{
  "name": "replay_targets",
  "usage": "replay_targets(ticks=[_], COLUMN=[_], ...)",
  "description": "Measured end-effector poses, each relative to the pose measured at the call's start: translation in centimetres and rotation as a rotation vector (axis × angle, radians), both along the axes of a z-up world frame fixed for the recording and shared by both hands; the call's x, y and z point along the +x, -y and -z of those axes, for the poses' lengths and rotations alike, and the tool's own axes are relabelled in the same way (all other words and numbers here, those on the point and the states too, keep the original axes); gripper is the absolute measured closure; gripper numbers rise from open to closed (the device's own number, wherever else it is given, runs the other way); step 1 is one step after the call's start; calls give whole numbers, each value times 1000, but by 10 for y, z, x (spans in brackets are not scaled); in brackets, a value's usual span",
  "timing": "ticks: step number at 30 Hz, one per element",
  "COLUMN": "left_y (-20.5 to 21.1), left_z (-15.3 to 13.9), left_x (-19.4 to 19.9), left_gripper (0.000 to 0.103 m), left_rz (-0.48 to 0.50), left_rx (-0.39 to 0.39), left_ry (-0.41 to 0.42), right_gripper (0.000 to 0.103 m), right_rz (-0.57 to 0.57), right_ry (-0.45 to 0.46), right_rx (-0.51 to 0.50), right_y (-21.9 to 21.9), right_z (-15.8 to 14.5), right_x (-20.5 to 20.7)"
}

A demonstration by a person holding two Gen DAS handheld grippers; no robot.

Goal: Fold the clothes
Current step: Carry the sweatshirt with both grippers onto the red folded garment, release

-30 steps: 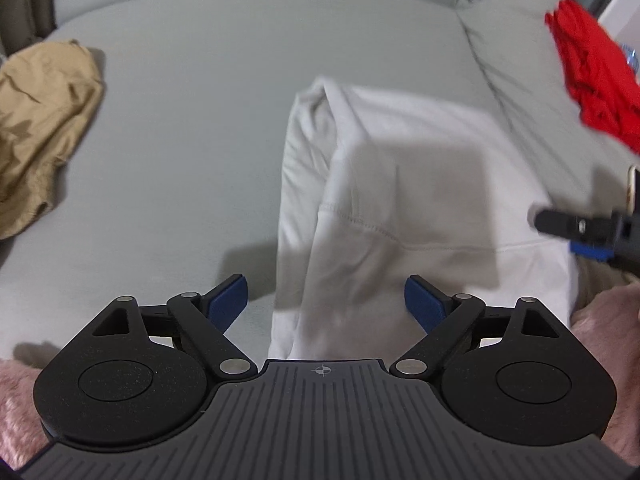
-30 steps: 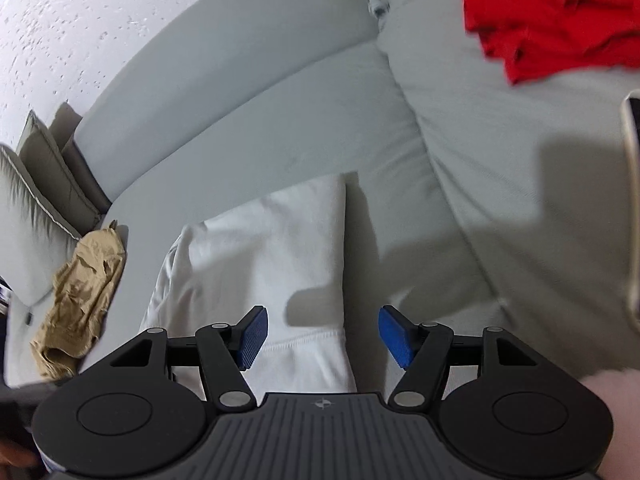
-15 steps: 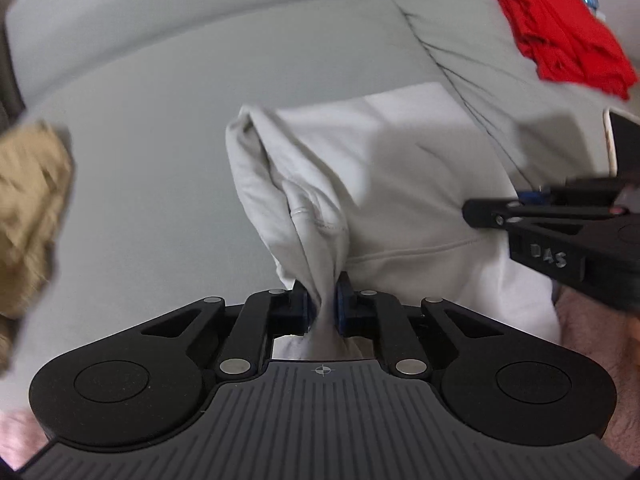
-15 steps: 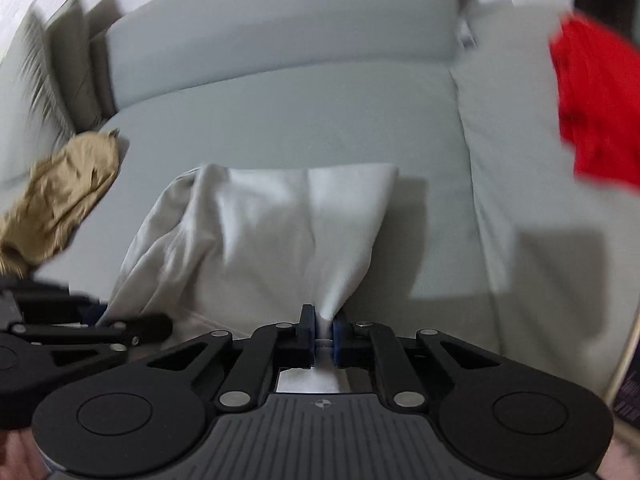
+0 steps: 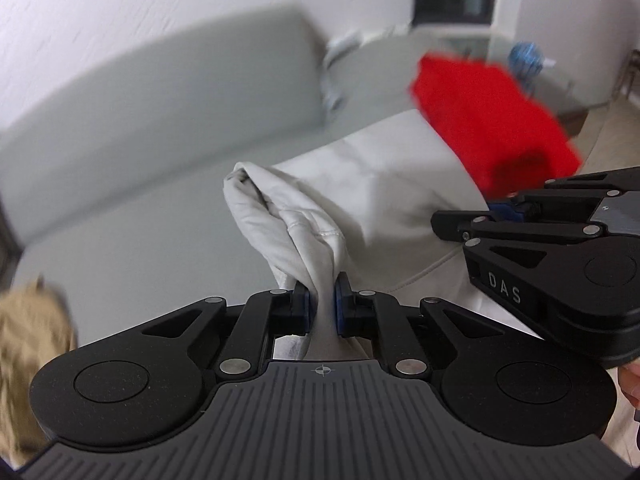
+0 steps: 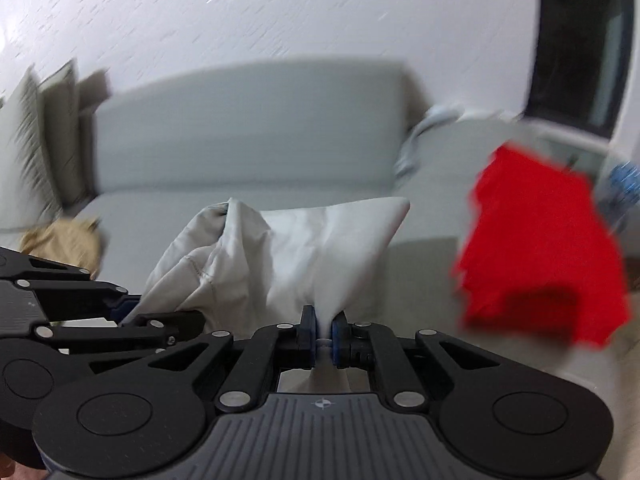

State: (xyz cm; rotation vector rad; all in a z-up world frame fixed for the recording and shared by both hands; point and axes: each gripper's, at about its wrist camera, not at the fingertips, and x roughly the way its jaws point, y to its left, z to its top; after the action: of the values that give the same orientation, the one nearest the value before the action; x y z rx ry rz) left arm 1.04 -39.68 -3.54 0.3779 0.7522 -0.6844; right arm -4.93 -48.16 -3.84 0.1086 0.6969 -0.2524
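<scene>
Left fingers (image 5: 300, 306) pinch a bunched, seamed edge of the white garment (image 5: 372, 184); the left gripper (image 5: 320, 312) has the cloth squeezed into a narrow rope between the blue pads, jaws nearly together. From that pinch the fabric runs away toward the grey sofa (image 5: 168, 92), far end apparently trailing on the seat, though blur hides the contact. The right gripper (image 5: 496, 210) enters from the right side, level with it, at the garment's other corner. Red cloth (image 5: 488, 120) sits beyond on the sofa's right section, a tan garment (image 5: 28, 336) at lower left, both apart from the white one. Right wrist view: right gripper (image 6: 323, 334) likewise clamped on a thin tuck of white garment (image 6: 304, 248), pads almost meeting, cloth fanning out from the pinch. Left gripper (image 6: 120, 308) shows at left edge, holding the neighbouring corner where the fabric is thick and folded. Sofa (image 6: 240, 120) behind, red cloth (image 6: 540, 256) right, tan garment (image 6: 60, 236) left. Heavy blur in both views. Judgement: two corners of one edge are held side by side so the garment hangs evenly and can be laid over itself for a fold; uneven tension would skew it.
</scene>
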Motion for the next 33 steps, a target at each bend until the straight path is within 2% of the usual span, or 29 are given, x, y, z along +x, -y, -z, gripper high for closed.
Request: replay_targets(ticks=[4,9,13,16,17,19,20,21,23,24,25,26,27,28,29,30,31,33], left_y=[76,176,226,250,257,259,255,246,224,210,197,177,167,161,165,173,182,214], left_z=[-17,-10,5,29,43,66,78,82,81,76,72,64,58,54,54,55,57,75], left_x=[18,37,50,62,68,81,90,97,106,106,105,102,99,95,91,87,85,91], left_gripper=[92,92,92,92,91,80,65,56,49,45,43,40,44,50,69,86,86,89], left_rz=[53,115,129,124,123,96,70,55,43,40,34,17,12,11,40,79,110,87], left_rx=[-70,-112,-114,-104,-84,-51,-56,-86,-159,-187,-212,-277,-323,-359,-367,-366,-348,-208], left_ry=[62,88,68,25,2,-48,-88,-116,-155,-151,-140,-99,-69,-45,-40,-42,-57,-171], right_gripper=[95,95,95,95,95,93,89,83,72,61,57,55,55,64,75,95,96,96], right_rz=[93,192,228,234,241,272,288,304,322,327,338,350,351,327,297,285,291,317], right_ry=[46,57,23,-29,-47,-93,-108,-122,-104,-89,-41,11,43,99,119,113,58,-30], right_rx=[-83,-141,-150,-129,-112,-82,-59,-37,4,13,13,-6,-17,-15,-2,3,26,53], right_y=[74,161,217,245,253,265,269,272,275,275,272,264,259,252,249,246,246,249], right_z=[-24,-35,-24,-1,10,33,43,51,50,46,37,28,23,17,17,19,30,45], right_x=[14,30,44,55,57,62,61,60,48,41,24,9,1,-11,-13,-12,-4,6])
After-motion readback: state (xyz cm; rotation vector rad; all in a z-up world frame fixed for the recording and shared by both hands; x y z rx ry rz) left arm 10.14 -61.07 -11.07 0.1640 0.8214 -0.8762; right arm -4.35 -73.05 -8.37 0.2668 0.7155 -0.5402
